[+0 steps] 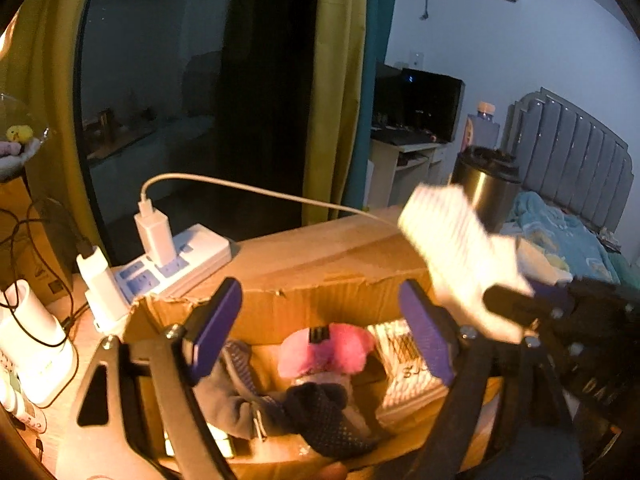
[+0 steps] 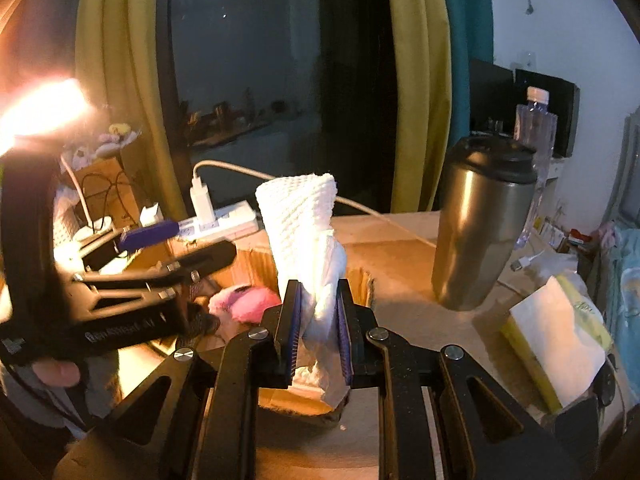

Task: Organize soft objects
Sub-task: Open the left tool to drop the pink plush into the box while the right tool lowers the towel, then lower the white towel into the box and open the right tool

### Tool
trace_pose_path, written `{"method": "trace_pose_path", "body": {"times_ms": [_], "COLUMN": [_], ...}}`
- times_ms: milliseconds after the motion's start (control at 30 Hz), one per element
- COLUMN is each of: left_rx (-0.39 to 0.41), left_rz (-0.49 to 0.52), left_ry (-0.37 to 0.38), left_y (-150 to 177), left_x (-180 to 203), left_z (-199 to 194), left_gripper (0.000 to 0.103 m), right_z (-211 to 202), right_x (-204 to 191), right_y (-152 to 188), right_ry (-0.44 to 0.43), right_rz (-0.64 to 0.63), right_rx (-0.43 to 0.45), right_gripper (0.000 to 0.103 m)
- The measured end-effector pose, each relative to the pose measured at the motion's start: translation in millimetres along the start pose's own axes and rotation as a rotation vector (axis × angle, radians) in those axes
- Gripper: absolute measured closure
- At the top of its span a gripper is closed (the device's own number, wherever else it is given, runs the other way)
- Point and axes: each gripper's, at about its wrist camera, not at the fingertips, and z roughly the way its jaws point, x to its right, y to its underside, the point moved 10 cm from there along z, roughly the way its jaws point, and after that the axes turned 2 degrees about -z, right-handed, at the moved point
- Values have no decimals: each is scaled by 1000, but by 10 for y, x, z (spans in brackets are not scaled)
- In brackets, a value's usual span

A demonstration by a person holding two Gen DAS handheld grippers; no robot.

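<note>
A steel tumbler [image 2: 476, 228] with a black lid stands upright on the counter [image 2: 404, 264]. Behind it is a clear water bottle [image 2: 534, 120]. A white power strip [image 1: 176, 264] lies near the yellow curtain [image 1: 340, 92], two white chargers plugged in. A monitor [image 1: 420, 104] sits by the far wall.

Plush toy [image 1: 326, 348] and gloves [image 1: 320, 412] in box [image 1: 320, 300]; tumbler [image 2: 480, 224] probably behind.

I see dim room, warm glare from lamp [image 2: 44, 106] at left, white cloth [image 1: 460, 256] blown out and motion-blurred, strong fisheye bending, dark vignetted corners.
</note>
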Motion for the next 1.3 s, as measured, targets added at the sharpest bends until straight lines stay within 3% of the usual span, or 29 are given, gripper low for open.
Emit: {"method": "trace_pose_path", "body": {"times_ms": [300, 433, 567, 600, 1000, 1300], "left_rx": [12, 12, 12, 12, 17, 7], "left_rz": [-17, -20, -10, -10, -13, -16], "left_ry": [-14, -13, -14, -14, -21, -19], "left_y": [-33, -37, -32, -33, -17, 39], "left_x": [-118, -142, -143, -146, -206, -225], "left_z": [-175, -221, -261, -271, -345, -403], "left_gripper": [21, 21, 21, 21, 21, 21], "right_z": [300, 290, 168, 135, 367, 119], "right_x": [-65, -27, 30, 57, 288, 235], "right_y": [304, 328, 238, 218, 420, 232], "right_ry": [-11, 6, 14, 22, 97, 92], "right_rz": [6, 16, 33, 38, 63, 74], "right_rx": [-121, -124, -85, -74, -152, -85], "right_gripper": [85, 81, 49, 46, 46, 45]}}
